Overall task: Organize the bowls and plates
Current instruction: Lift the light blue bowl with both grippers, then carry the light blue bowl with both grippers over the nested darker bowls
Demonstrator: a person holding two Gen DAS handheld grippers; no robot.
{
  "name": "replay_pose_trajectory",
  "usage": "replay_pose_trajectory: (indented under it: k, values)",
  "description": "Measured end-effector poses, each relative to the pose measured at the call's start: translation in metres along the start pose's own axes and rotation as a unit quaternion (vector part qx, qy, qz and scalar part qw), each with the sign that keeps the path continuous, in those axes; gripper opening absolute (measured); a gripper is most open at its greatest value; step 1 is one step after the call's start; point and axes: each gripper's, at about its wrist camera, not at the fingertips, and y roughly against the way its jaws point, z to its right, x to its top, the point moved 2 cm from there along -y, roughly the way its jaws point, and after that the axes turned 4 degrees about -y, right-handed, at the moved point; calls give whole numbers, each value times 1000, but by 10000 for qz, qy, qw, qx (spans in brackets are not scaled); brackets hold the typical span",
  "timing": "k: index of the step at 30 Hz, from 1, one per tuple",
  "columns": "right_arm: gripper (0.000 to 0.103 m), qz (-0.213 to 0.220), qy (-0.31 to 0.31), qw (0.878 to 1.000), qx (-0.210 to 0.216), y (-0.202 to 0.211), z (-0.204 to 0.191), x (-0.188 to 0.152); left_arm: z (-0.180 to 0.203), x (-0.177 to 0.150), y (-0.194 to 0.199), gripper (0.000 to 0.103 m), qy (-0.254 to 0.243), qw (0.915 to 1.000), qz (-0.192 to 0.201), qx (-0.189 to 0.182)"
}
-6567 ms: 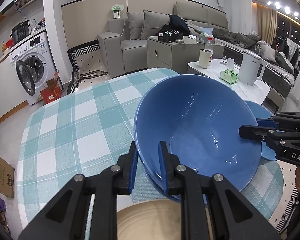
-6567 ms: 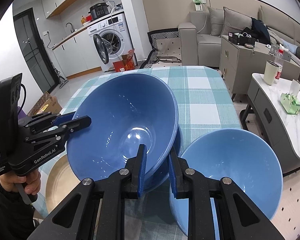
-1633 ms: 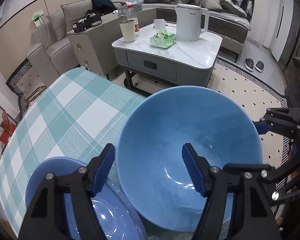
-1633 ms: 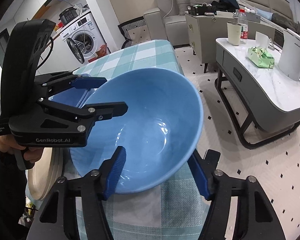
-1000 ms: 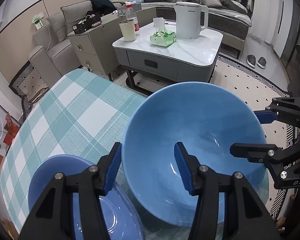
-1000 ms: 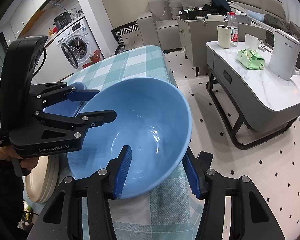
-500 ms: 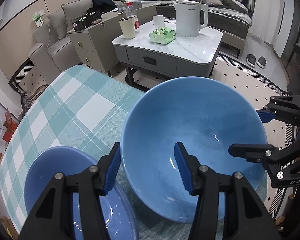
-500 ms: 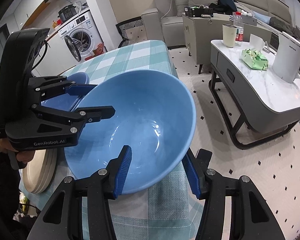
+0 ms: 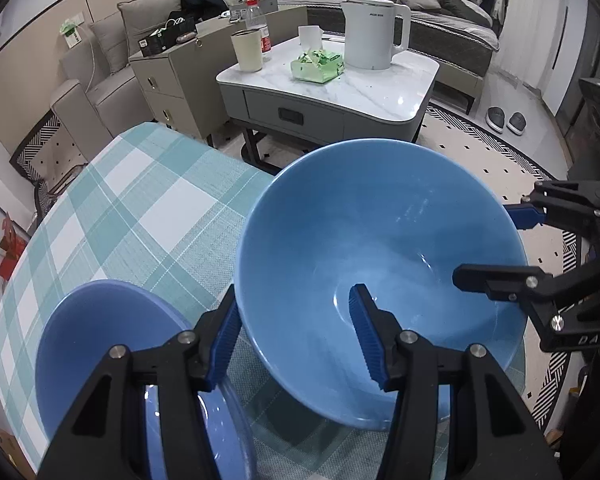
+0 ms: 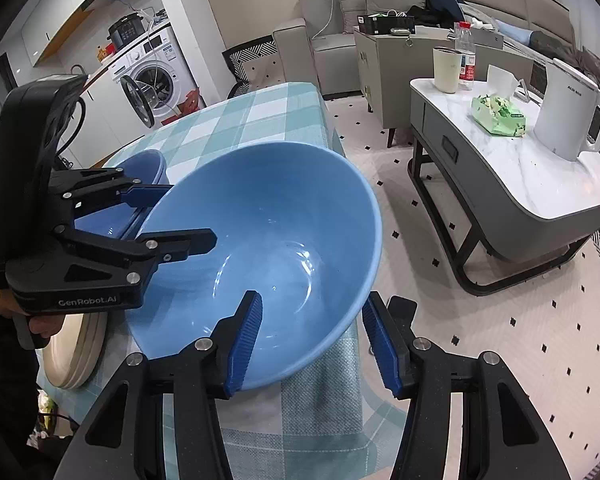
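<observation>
Two tools straddle one big blue bowl (image 9: 380, 248) from opposite sides: left tool (image 9: 294, 332) has one finger inside the bowl wall, other outside, jaws roughly half open w/ a gap to the rim, so not clamped; right tool (image 10: 312, 338) is set the same way on the far side, also approx half open, pads not pressing. Likely reason for the two-sided stance: bowl is wide and smooth, so gripping both rims would keep it level when lifted. Bowl sits tilted at the tabletop (image 9: 140, 200) corner, close to the edge w/ floor right below in the right wrist view, so little margin on that side; a nudge outward could tip it off. Second, darker blue bowl (image 9: 112, 344) lies just beside it, inboard, prob the nesting target. Cream plates (image 10: 76, 352) are stacked at the near edge under the left tool's body. Checked cloth further inboard is bare, good room to move that way.
</observation>
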Motion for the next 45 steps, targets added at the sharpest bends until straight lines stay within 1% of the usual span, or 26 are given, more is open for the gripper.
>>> replay_pose_trajectory:
  k: [6, 8, 10, 12, 14, 15, 16, 17, 25, 35, 45]
  values:
    - [54, 18, 49, 10000, 19, 2, -1, -2, 4, -4, 3, 52, 5, 10000, 1, -52]
    - [54, 40, 79, 10000, -5, 3, -3, -1, 4, -4, 4, 49, 35, 10000, 23, -8]
    - [53, 59, 87, 9999, -59, 3, -3, -1, 4, -4, 4, 43, 59, 10000, 33, 34]
    - [49, 139, 46, 9998, -167, 4, 0, 1, 5, -4, 4, 41, 59, 10000, 32, 45]
    - [42, 222, -11, 9995, -205, 7, 4, 2, 6, -3, 4, 38, 40, 10000, 49, 72]
    - [41, 257, -46, 9994, -211, 8, 7, 2, 6, -2, 5, 37, 62, 10000, 62, 49]
    - [37, 299, -80, 9993, -231, 10, 9, 3, 6, -1, 5, 36, 84, 9999, 77, 42]
    - [36, 320, -103, 9992, -233, 11, 11, 3, 6, 0, 6, 36, 89, 9999, 92, 46]
    - [36, 294, -224, 9988, -332, 7, 17, 4, 10, 8, 12, 36, 60, 9998, 185, 92]
    - [36, 467, -197, 9981, -357, 19, 11, 5, 7, 9, 21, 36, 136, 9993, 327, 126]
    - [36, 681, -141, 9968, -388, 32, 1, 7, 5, 5, 38, 36, 243, 9980, 556, 171]
